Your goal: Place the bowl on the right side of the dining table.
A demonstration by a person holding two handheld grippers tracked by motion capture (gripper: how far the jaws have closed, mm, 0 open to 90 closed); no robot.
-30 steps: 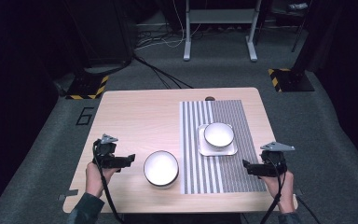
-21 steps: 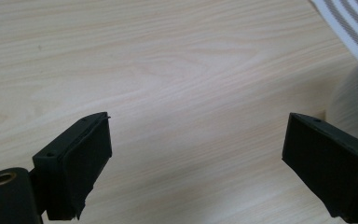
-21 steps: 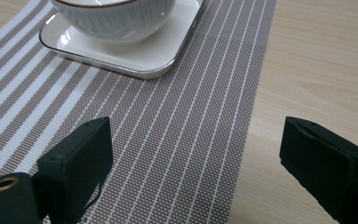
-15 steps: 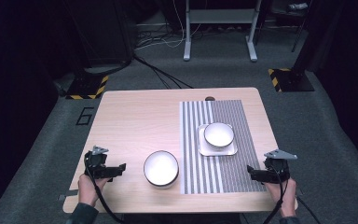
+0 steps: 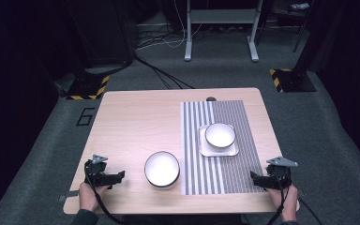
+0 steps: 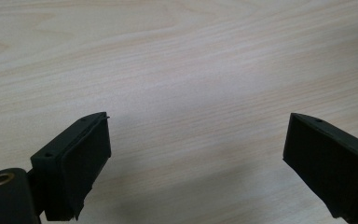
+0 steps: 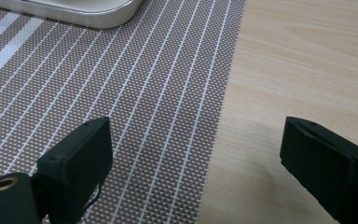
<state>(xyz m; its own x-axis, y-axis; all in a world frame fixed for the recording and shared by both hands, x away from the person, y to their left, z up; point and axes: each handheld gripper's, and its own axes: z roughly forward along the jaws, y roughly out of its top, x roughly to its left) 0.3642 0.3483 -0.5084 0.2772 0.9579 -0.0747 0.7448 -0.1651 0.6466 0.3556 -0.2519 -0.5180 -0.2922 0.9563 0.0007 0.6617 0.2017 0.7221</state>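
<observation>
Dim room: grey carpet floor (image 5: 37,140), a metal stand (image 5: 220,28) behind, perhaps dark curtains around.

Ahead of my left gripper (image 5: 120,176) lies bare table (image 5: 136,122); the nearest obstacle is the dark-rimmed bowl (image 5: 161,169), standing just left of the striped mat (image 5: 215,154). My right gripper (image 5: 254,177) sits at the mat's near right corner. The white bowl (image 5: 220,135) on its square plate (image 5: 205,150) blocks the mat's middle; flat mat lies open between.
</observation>
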